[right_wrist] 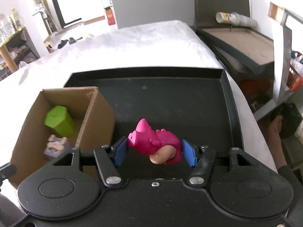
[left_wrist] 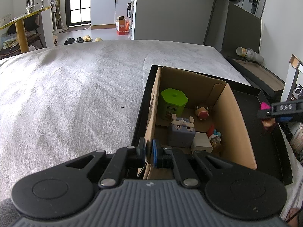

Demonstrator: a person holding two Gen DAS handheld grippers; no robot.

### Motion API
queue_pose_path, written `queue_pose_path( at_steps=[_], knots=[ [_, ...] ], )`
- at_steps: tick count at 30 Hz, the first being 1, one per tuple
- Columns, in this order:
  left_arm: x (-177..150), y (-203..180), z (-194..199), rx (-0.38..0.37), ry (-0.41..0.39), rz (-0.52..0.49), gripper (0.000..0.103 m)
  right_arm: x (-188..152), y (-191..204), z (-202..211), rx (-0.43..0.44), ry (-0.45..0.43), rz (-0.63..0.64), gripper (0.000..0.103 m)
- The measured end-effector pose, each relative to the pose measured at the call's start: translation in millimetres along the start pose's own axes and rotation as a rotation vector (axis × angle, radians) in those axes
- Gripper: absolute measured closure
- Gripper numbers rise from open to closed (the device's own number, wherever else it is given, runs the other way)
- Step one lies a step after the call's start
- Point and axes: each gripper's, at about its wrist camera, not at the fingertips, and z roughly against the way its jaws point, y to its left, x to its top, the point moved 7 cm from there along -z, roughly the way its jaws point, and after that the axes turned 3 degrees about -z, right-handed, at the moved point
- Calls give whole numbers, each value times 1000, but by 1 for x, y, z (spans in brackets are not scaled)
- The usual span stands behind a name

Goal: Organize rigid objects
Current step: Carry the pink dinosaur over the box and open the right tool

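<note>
My left claw point(left_wrist: 149, 152) pinched the cardboard box point(left_wrist: 198, 113) wall while my right claw point(right_wrist: 154, 152) apparently gripped a pink toy point(right_wrist: 154, 141).

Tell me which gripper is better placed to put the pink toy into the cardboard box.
Right. The right gripper already holds the pink toy between its fingers, above the black tray just beside the cardboard box. The left gripper is shut on the box wall, apparently steadying it.
</note>
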Motion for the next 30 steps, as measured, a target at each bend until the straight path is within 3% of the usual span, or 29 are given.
queue_pose_path(
  at_steps=[13, 30],
  knots=[
    [1, 0, 1, -4, -9, 12, 96, 15, 38, 36, 82, -70, 81, 43],
    [0, 3, 0, -28, -21, 40, 96, 11, 105, 41, 182, -53, 219, 42]
  ],
)
